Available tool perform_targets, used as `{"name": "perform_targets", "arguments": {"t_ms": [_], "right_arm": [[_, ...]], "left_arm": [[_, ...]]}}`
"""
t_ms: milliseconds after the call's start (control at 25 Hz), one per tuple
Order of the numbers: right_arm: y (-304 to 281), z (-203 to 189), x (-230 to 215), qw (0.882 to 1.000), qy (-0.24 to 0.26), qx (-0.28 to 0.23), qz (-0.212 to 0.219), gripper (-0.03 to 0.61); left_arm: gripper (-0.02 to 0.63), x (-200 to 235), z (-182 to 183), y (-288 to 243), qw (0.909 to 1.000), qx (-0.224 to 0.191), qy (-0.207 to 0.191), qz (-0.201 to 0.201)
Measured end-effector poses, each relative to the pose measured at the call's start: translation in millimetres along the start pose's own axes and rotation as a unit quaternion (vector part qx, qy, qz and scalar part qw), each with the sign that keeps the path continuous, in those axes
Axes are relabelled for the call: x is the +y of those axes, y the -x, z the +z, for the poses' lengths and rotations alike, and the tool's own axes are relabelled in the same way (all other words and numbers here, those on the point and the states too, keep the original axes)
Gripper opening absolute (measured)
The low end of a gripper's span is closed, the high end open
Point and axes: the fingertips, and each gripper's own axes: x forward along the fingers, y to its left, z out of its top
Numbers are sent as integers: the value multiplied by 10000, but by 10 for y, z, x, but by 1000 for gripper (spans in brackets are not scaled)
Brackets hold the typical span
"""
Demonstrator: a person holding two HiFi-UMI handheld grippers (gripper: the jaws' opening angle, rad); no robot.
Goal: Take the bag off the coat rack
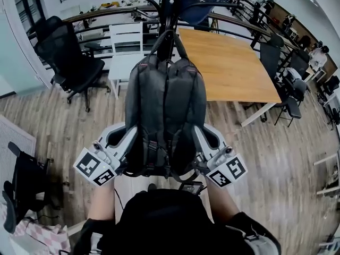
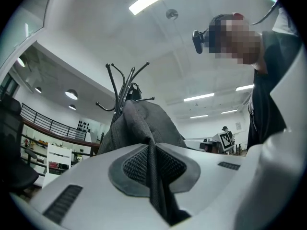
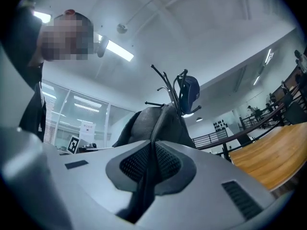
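The grey bag (image 1: 166, 110) hung by its top loop from the coat rack (image 1: 169, 4), its body hanging down towards you. Your left hand-held gripper (image 1: 126, 142) was clenched on a fold of fabric at the bag's lower left side. Your right hand-held gripper (image 1: 204, 145) pinched a fold at its lower right. The bag lay directly between the two, rising beyond both sets of jaws toward the rack's hooks.

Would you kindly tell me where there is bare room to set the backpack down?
The wooden table right of the backpack is bare across its top, bordered by the railing behind and black chairs at right. The floor between the black office chair and the backpack is free. It is crowded around the coat rack and white chair.
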Motion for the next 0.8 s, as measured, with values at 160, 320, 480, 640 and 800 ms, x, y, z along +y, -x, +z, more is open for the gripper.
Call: {"name": "perform_targets", "arguments": {"t_ms": [160, 320, 480, 640, 800], "right_arm": [[-23, 155, 13, 9997, 19, -154, 205, 43], [34, 319, 56, 9987, 110, -225, 455, 43], [247, 408, 93, 9969, 201, -313, 695, 43], [348, 390, 104, 9965, 189, -172, 797, 43], [460, 250, 34, 9959, 3, 158, 887, 43]], "left_arm": [[44, -70, 145, -31, 9999, -63, -33, 131], [44, -221, 266, -17, 9995, -158, -89, 253], [44, -498, 262, 19, 9988, -283, -210, 350], [44, -648, 208, 88, 9982, -261, -188, 511], [44, -780, 67, 122, 9973, -93, -128, 723]]}}
